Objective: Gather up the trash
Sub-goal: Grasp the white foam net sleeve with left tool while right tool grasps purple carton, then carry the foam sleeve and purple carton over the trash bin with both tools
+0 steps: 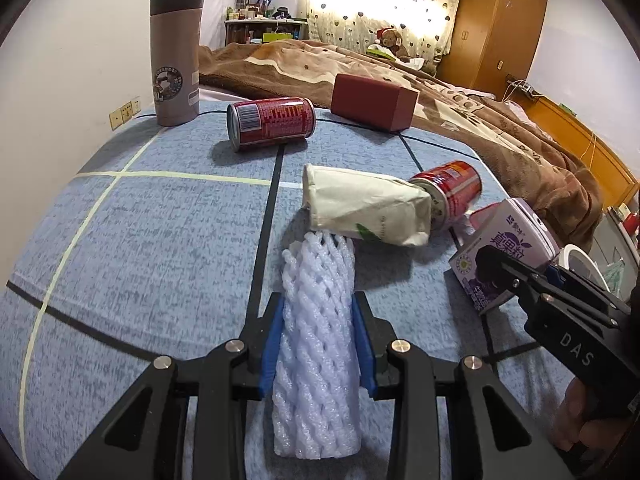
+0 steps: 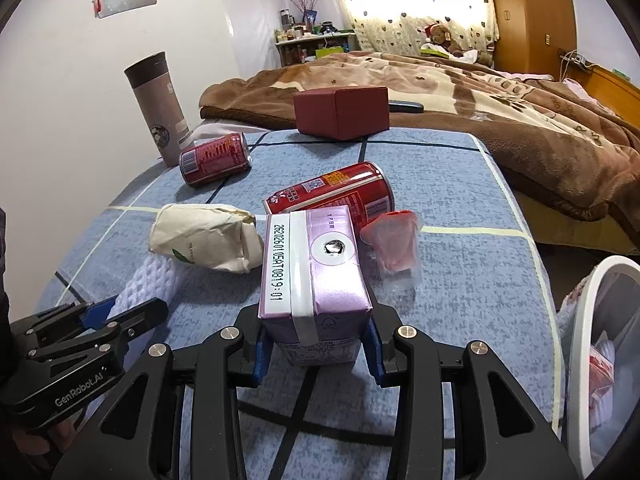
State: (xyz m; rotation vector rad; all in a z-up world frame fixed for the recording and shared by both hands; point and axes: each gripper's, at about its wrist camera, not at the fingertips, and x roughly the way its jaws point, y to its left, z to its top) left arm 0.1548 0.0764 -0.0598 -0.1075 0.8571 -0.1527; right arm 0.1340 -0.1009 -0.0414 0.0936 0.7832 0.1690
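Observation:
My left gripper (image 1: 318, 336) is shut on a white foam fruit net (image 1: 316, 344) lying on the blue table; the gripper also shows in the right wrist view (image 2: 120, 312). My right gripper (image 2: 316, 350) is shut on a purple drink carton (image 2: 314, 276), which also shows in the left wrist view (image 1: 504, 256). A crumpled cream paper bag (image 1: 364, 208) lies just ahead, with a red can (image 1: 448, 196) behind it. A second red can (image 1: 270, 122) lies farther back. A crushed clear cup with a red lid (image 2: 394, 246) lies right of the carton.
A white-rimmed trash bin (image 2: 600, 320) with a liner stands off the table's right edge. A brown thermos (image 1: 176, 52) stands at the back left. A dark red box (image 1: 374, 100) sits at the back edge. A bed with a brown blanket (image 1: 480, 112) lies beyond.

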